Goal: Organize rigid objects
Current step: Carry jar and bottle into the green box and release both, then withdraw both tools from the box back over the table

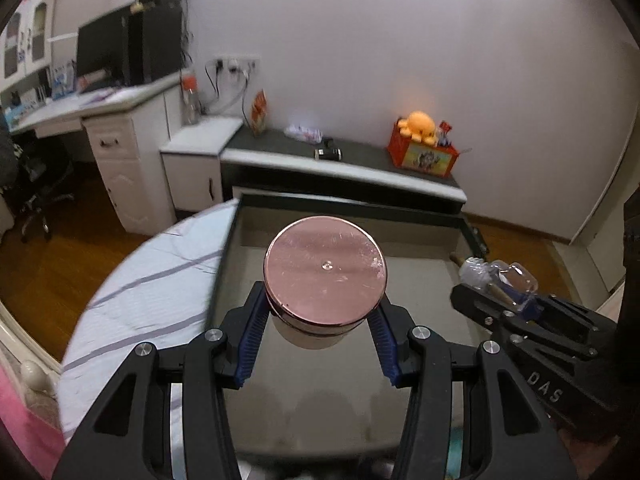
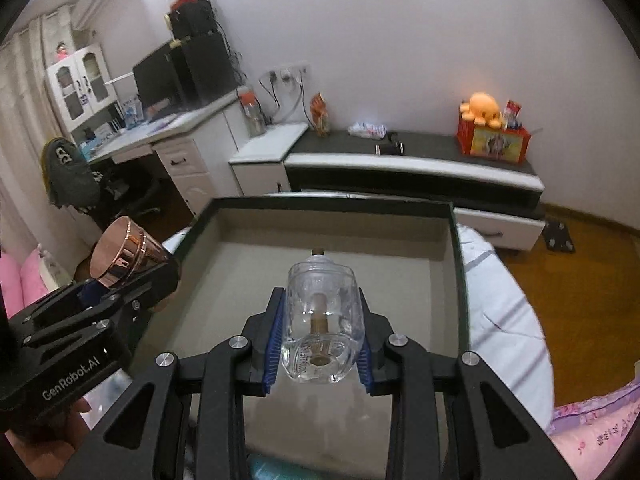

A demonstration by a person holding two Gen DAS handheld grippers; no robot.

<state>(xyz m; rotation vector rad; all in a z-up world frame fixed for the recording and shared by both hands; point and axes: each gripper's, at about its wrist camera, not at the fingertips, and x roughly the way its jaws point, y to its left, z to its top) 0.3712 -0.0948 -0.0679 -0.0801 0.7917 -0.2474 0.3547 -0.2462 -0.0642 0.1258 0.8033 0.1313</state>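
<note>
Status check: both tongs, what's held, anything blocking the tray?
Left tongs shut on rose-gold jar. Right tongs shut on clear glass bottle. Both above tray; tray floor bare.

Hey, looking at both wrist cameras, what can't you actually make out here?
- Jar, left wrist view: its rose-gold lid hides the body and any contents.
- Glass bottle, right wrist view: label print too small and blurred to read.
- Tray, both views: near floor covered by the fingers and the lower edge.
- Items on the dark cabinet: too blurred to name.
</note>
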